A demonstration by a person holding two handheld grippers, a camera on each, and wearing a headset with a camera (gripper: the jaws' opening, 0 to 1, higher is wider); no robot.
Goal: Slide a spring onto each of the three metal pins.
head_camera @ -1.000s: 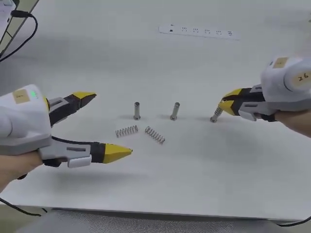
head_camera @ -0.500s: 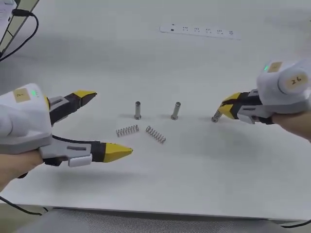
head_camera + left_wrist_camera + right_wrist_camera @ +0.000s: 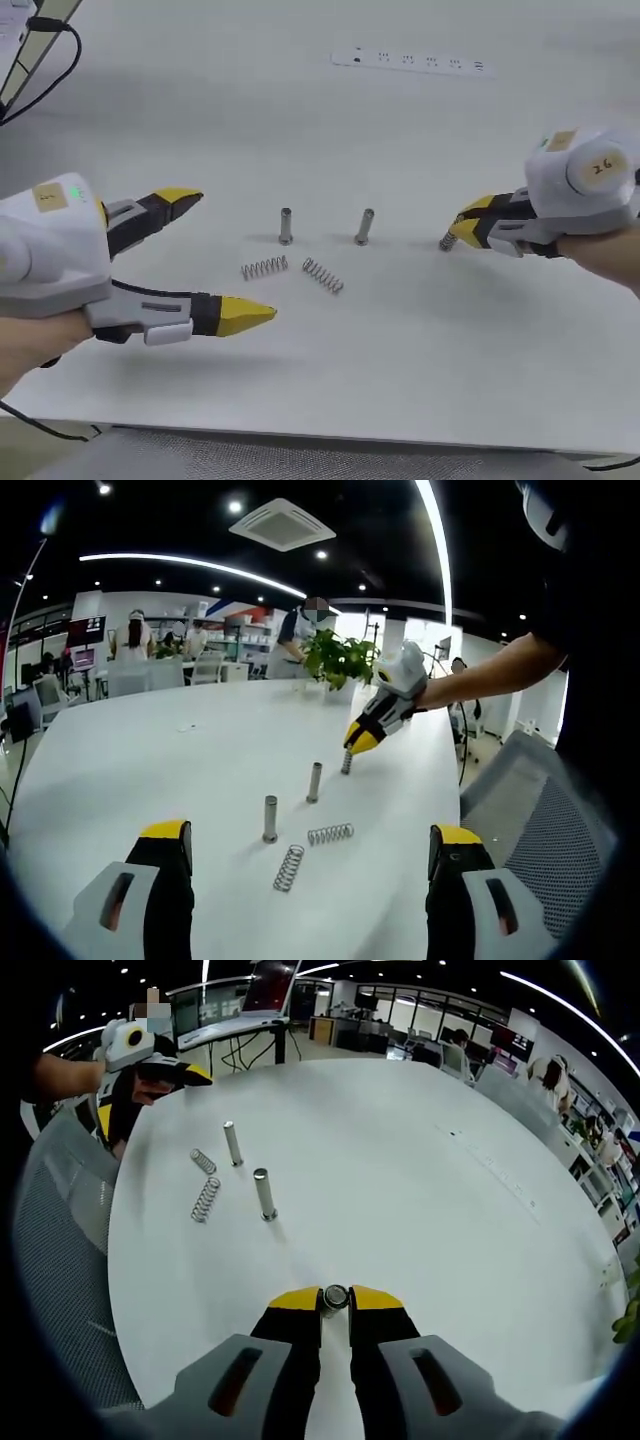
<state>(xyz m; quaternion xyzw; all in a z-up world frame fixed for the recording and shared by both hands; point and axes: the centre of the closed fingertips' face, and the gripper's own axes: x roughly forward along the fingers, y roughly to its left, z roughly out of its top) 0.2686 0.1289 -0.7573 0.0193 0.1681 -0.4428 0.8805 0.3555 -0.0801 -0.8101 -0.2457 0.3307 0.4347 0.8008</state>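
Note:
Two bare metal pins (image 3: 286,226) (image 3: 365,227) stand upright mid-table, with two loose springs (image 3: 263,268) (image 3: 322,276) lying just in front of them. A third pin (image 3: 447,241) at the right carries a spring. My right gripper (image 3: 463,226) is shut on that spring; in the right gripper view its yellow tips pinch the pin's top (image 3: 335,1298). My left gripper (image 3: 215,258) stands wide open at the left, nothing between its fingers (image 3: 165,832). From the left gripper view the pins (image 3: 270,818) (image 3: 314,781) and springs (image 3: 289,867) (image 3: 330,833) lie ahead.
A white power strip (image 3: 407,63) lies at the table's far side. A black cable (image 3: 40,70) curls at the far left. The table's front edge (image 3: 300,435) runs close to me. People and desks fill the room behind.
My right gripper has sunk a little lower at the third pin, and the spring there now sits shorter and straighter. The left gripper has stayed put.

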